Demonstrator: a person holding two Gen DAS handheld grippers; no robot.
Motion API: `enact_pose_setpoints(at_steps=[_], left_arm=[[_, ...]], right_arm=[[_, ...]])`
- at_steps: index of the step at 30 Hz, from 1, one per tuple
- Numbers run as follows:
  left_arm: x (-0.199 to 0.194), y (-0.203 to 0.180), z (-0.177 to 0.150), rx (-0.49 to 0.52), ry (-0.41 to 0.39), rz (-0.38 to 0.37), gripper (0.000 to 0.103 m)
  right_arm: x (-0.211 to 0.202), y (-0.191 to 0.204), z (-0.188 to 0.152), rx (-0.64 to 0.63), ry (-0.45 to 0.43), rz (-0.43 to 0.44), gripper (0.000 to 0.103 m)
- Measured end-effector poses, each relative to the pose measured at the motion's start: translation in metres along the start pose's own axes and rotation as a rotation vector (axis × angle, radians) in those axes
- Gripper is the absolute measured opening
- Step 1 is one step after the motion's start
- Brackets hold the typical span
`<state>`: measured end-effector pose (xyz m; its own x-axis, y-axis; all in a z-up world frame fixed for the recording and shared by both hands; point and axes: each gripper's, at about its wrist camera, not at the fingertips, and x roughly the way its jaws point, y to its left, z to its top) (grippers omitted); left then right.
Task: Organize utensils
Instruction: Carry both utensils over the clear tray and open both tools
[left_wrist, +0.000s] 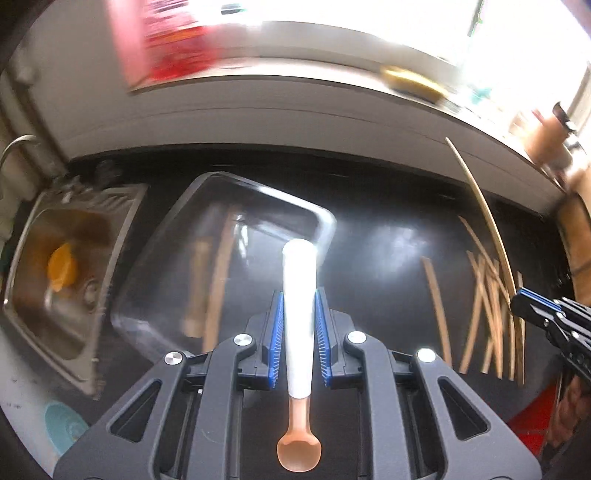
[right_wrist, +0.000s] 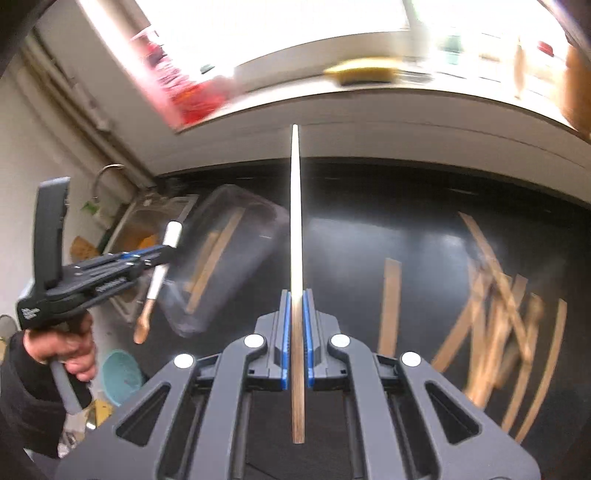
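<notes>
From my left wrist view, my left gripper is clamped narrow on a spoon: the blue pads press its white handle on both sides, handle end pointing away from me, the pinkish bowl hanging back toward the camera. Beyond it a clear plastic bin sits on the black countertop, with a few wooden pieces already lying inside. A steel sink lies to the bin's left. To the right a loose pile of wooden sticks is scattered on the counter, and my right gripper pokes in at the edge, carrying one long stick.

From my right wrist view, my right gripper is fully closed on that thin stick, which runs straight out ahead, well past the pads. My left gripper hangs near the bin, spoon tilted bowl-down, with my hand around the grip.

The risks, as I judge them: the white handle tapers, so the spoon could slide backward out of my pads if I tip it further. The long stick could catch the bin's rim or wall and swivel in my grip. With both loads heading for one bin, my two grippers may knock each other.
</notes>
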<state>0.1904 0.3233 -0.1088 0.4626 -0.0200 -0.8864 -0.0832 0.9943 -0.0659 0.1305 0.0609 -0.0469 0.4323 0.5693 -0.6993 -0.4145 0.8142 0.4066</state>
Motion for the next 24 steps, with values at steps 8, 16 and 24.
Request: enact_pose_setpoints(at_steps=[8, 16, 24], left_arm=[[0.001, 0.092, 0.014, -0.068, -0.021, 0.03, 0.017], [0.032, 0.126, 0.028, -0.126, 0.007, -0.041, 0.017], [0.081, 0.126, 0.036, -0.121, 0.073, -0.09, 0.017]], right_arm=[[0.065, 0.108, 0.037, -0.035, 0.064, 0.12, 0.007], [0.114, 0.134, 0.038, 0.048, 0.142, 0.13, 0.007], [0.159, 0.128, 0.036, 0.144, 0.202, 0.08, 0.007]])
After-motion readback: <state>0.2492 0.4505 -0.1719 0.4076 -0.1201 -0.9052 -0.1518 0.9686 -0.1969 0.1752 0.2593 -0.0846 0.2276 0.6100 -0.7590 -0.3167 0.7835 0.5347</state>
